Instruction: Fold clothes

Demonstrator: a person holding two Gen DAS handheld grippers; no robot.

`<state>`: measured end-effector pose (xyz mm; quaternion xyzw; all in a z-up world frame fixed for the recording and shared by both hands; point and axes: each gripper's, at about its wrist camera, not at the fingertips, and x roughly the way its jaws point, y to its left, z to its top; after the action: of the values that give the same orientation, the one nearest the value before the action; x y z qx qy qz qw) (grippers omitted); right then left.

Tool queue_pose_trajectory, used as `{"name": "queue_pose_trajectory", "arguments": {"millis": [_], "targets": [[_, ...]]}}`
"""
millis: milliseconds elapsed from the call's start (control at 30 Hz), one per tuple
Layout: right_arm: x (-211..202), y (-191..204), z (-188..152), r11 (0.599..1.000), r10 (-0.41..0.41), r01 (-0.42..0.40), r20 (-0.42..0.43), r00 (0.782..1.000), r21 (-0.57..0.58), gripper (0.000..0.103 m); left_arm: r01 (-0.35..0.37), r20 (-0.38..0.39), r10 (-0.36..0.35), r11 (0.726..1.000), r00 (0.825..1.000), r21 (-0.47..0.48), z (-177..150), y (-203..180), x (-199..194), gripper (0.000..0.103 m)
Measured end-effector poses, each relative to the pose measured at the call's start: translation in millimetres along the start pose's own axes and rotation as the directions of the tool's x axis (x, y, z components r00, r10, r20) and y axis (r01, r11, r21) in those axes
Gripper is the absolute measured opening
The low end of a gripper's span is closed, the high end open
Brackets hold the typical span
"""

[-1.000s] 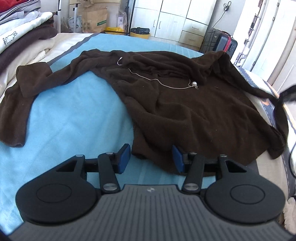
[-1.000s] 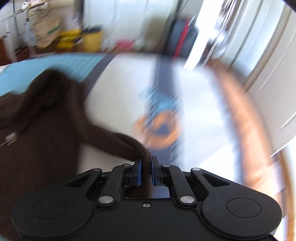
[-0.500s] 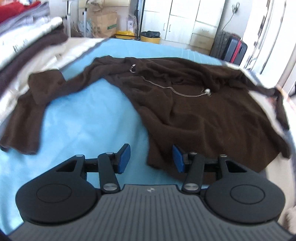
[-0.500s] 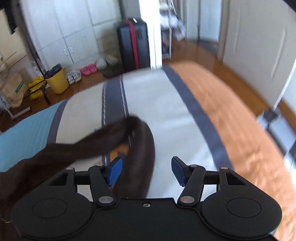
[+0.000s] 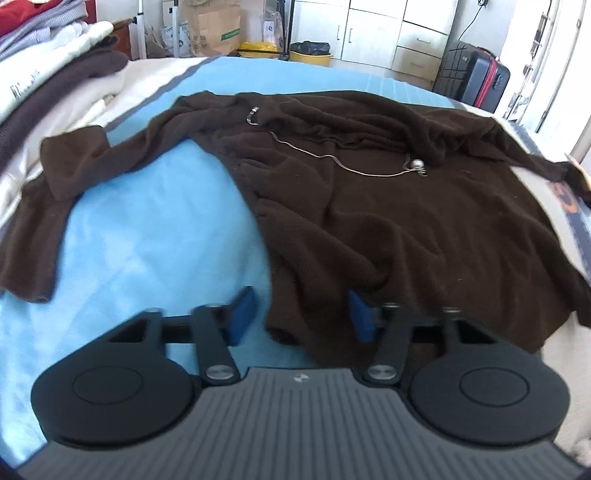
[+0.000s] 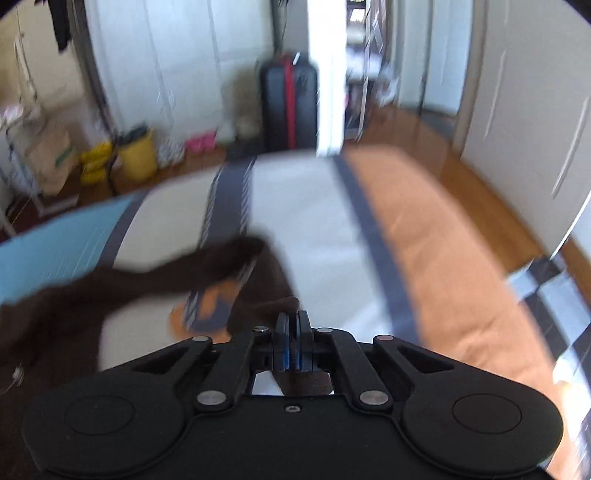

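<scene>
A bed (image 5: 140,236) with a light-blue cover, cream, navy and orange bands on its right side, carries a dark brown sweater (image 5: 388,221) spread across it, a thin silver necklace (image 5: 354,168) lying on its chest; folded clothes (image 5: 44,70) are stacked far left, and white cabinets (image 5: 399,29), a suitcase (image 5: 476,75) and a yellow bin (image 5: 310,57) stand beyond. The left claw (image 5: 301,317) tilts down at the sweater's near hem, its blue pads apart and just closing in, the hem corner between them but unpinched. The right claw (image 6: 294,341) has snapped closed on a sleeve end (image 6: 273,306) at the bed's right side.
</scene>
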<state>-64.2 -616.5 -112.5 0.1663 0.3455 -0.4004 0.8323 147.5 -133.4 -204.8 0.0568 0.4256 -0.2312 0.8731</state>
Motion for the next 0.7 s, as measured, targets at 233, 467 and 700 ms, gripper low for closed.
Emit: {"name": "queue_pose_trajectory", "arguments": {"millis": [233,467,700], "targets": [[31.5,-65.5,43.2,0.982,-0.185,0.184,0.011,0.983,0.05,0.014,-0.024,-0.044,0.023,0.999,0.999,-0.039,6.5,1.0,-0.5,0.025],[9.2,-57.2,7.0,0.971,-0.017,0.04,-0.097,0.995,0.234,0.047,0.028,-0.048,-0.03,0.999,0.998,-0.036,3.1,1.5,-3.1,0.051],[-51.7,55.5,-60.5,0.697,0.69,-0.583,-0.167,0.705,0.418,0.063,0.107,-0.01,-0.108,0.991,0.994,-0.085,-2.9,1.1,-3.5,0.033]]}}
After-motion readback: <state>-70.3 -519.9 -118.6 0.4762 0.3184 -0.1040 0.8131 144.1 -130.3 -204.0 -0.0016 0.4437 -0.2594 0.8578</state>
